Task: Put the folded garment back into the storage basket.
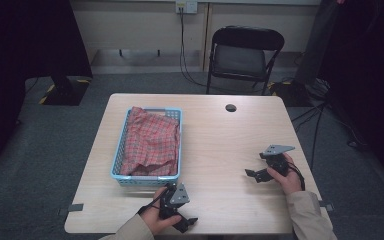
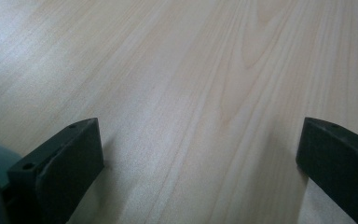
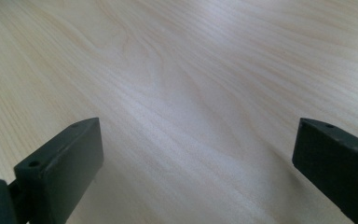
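Red plaid cloth (image 1: 151, 142), checked in red with paler lines crossing it, lies crumpled in the light blue basket (image 1: 121, 142), and that is the thing I'm looking at from above. It fills the basket nearly end to end, rumpled into soft folds, with one corner riding up over the far rim. The basket has slatted plastic walls and sits on the left half of the pale wood surface (image 1: 225, 145), its long side running away from me.

My left tool (image 1: 184, 222) is down at the near edge of the surface, just in front of the basket's near wall but not touching it. In the left gripper view its two black jaws stand wide apart, with bare wood grain between them and nothing gripped. A sliver of blue shows at the bottom left corner there.

My right tool (image 1: 252, 174) is over on the right half of the surface, well apart from the basket, its jaws pointing left toward the middle. In the right gripper view its jaws are spread just as wide, empty, looking along plain wood.

Beyond the basket, a small dark round grommet (image 1: 231, 107) is set into the surface near the far edge. Behind that stands a black folding chair (image 1: 244, 55) on grey carpet, with a cable (image 1: 182, 45) hanging from a wall socket.
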A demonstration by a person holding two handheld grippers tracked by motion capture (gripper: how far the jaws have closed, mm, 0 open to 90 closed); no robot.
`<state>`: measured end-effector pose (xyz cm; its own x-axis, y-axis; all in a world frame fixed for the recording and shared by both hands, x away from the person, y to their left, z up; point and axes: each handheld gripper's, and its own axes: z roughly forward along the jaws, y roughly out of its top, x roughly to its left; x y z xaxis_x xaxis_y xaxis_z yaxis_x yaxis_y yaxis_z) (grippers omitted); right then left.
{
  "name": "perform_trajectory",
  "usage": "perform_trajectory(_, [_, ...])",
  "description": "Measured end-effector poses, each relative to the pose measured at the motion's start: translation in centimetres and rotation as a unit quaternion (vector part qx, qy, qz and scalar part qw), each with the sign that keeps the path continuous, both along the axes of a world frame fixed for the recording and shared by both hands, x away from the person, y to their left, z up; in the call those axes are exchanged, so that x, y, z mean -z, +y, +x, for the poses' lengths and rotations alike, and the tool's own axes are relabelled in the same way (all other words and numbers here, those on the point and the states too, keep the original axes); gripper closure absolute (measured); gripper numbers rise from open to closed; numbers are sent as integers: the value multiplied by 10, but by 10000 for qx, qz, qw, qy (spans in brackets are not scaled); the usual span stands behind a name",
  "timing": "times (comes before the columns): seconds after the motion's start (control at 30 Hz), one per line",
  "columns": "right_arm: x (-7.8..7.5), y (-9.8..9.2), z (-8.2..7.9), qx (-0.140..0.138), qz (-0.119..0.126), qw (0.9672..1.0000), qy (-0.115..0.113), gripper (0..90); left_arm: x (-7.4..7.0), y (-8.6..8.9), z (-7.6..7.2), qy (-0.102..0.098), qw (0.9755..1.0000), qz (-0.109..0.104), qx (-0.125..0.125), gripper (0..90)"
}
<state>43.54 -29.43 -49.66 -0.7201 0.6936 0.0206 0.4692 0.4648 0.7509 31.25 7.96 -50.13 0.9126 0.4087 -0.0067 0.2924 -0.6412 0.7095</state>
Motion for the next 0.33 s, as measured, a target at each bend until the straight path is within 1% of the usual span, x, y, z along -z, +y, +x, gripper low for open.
perform_trajectory(0.07, [2,1,0,-14,-108,9999,-8,9,0,0,0,1,10000,-3,-1,0])
perform_trajectory(0.1, [2,1,0,-14,-108,9999,-8,9,0,0,0,1,10000,-3,-1,0])
perform_trajectory(0.13, [3,2,1,-35,-214,9998,40,14,0,0,0,-1,10000,-2,1,0])
perform_trajectory(0.2, [4,3,0,-74,-256,9996,13,14,0,0,0,1,10000,-2,0,0])
perform_trajectory(0.33, [4,4,0,-103,-350,9993,44,0,0,0,0,7,10000,0,4,0])
